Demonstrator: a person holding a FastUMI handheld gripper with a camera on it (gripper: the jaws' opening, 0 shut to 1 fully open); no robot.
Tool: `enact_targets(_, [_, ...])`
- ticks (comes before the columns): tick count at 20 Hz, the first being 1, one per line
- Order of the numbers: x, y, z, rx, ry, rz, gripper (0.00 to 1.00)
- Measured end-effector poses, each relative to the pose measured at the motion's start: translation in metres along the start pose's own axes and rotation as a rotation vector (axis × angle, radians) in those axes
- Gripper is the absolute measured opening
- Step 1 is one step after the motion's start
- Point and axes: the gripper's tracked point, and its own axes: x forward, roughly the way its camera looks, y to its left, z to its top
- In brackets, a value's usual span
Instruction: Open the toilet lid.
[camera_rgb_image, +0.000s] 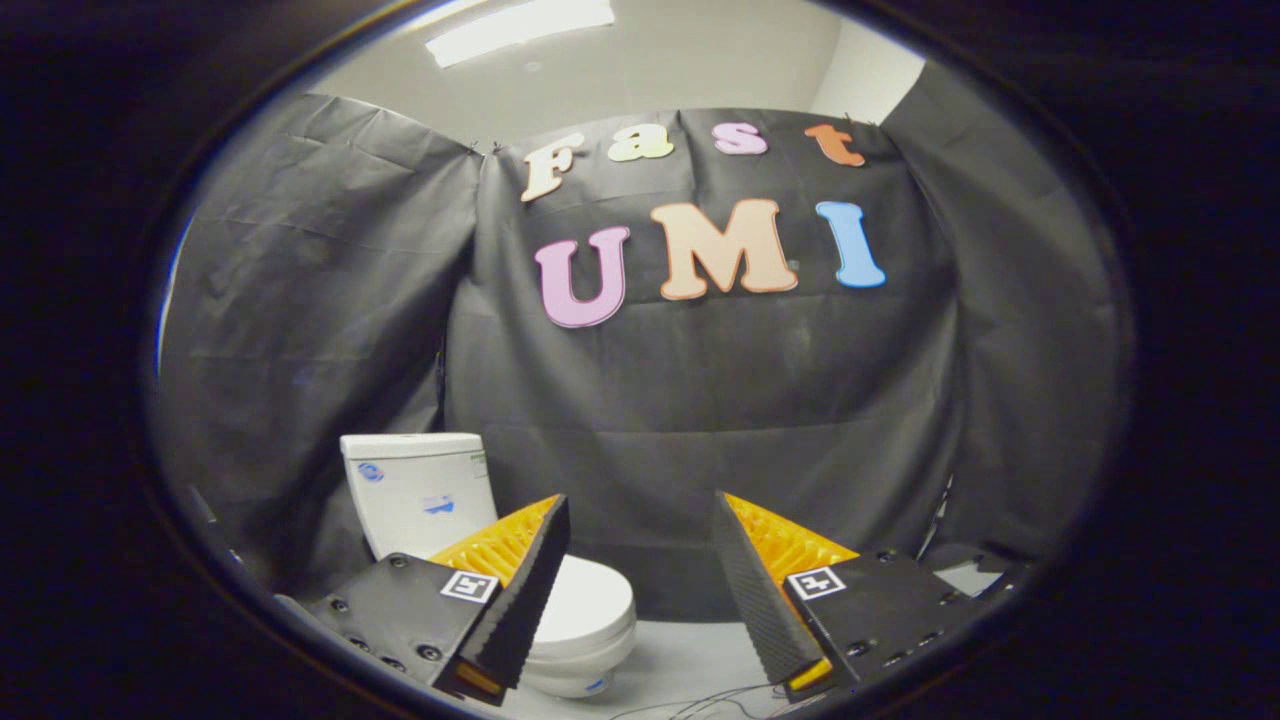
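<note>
Hovering wide open and empty, claw (640, 590) sitting well short of the toilet (470, 560), whose closed lid (590, 600) is lying flat in front of the tank (415, 490), peeking past the left finger.

hand-held gripper (640, 510) | fingers spread wide apart | nothing between them | level, pointing forward

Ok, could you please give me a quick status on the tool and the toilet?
Tool open, holding nothing. Toilet ahead, partly behind one finger; lid down. Nothing between tool and lid.
</note>
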Motion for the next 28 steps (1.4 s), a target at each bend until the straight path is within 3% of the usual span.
enact_targets(4, [0.027,0.035,0.03,-0.04,-0.072,-0.085,0.89])
enact_targets(7, [0.042,0.055,0.035,0.007,-0.092,-0.208,0.89])
enact_targets(14, [0.043,0.108,0.0,0.174,-0.039,-0.397,0.88])
enact_targets(19, [0.027,0.12,-0.026,0.137,-0.01,-0.527,0.86])
enact_targets(28, [0.021,0.16,-0.063,0.113,0.089,-0.494,0.86])
